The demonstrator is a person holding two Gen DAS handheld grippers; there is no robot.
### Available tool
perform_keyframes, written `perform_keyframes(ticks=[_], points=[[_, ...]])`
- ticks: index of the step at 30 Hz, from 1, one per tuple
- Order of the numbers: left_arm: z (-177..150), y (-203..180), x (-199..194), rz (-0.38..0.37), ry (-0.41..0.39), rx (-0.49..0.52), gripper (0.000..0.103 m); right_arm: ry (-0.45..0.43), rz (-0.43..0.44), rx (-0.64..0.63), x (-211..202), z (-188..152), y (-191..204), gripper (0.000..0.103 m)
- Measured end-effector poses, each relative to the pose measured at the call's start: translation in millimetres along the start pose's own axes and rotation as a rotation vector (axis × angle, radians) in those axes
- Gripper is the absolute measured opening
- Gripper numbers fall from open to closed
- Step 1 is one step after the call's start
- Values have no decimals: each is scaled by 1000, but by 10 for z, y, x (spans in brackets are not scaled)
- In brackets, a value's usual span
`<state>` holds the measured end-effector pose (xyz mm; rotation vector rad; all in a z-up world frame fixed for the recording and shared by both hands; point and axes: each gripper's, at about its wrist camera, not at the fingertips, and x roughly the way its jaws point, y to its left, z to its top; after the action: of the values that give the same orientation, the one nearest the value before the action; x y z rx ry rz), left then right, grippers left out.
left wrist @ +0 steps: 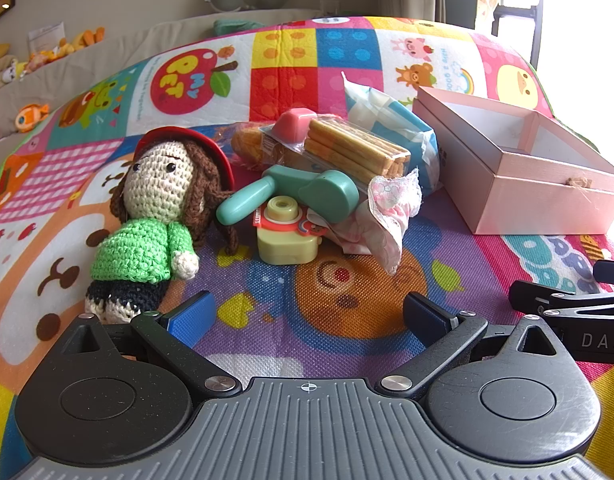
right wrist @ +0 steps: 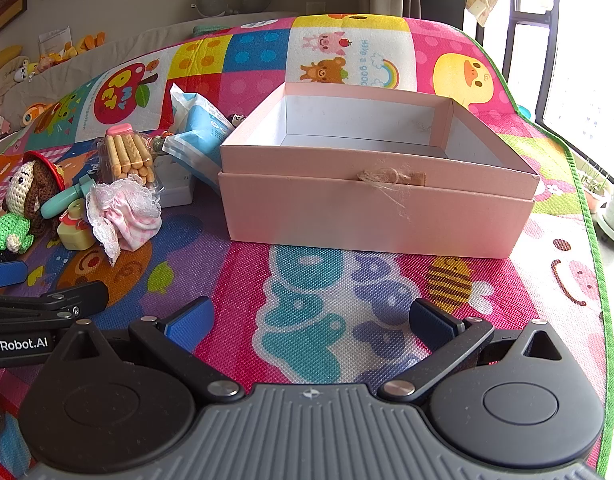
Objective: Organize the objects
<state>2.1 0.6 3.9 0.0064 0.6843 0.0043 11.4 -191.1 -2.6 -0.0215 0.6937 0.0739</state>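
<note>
A pile of objects lies on the colourful play mat (left wrist: 327, 280): a crochet doll (left wrist: 155, 216) with a red hat, a teal toy (left wrist: 295, 192), a yellow toy camera (left wrist: 287, 236), a biscuit pack (left wrist: 359, 152), a blue-white pouch (left wrist: 387, 116) and a pink lacy cloth (left wrist: 387, 216). An open, empty pink box (right wrist: 379, 184) stands to their right. My left gripper (left wrist: 307, 316) is open and empty, in front of the pile. My right gripper (right wrist: 311, 320) is open and empty, in front of the box.
The mat's green edge (right wrist: 587, 216) runs along the right, with a window and plant pots beyond. Plush toys (left wrist: 35, 116) lie on the beige couch at the far left. The right gripper's body (left wrist: 579, 308) shows at the left wrist view's right edge.
</note>
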Motion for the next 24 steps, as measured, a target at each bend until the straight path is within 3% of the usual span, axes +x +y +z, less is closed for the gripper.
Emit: perform_keyframes(ticks=[24], points=[[2, -23, -3, 11, -3, 18, 102, 0, 0, 1, 0, -6, -3, 103]])
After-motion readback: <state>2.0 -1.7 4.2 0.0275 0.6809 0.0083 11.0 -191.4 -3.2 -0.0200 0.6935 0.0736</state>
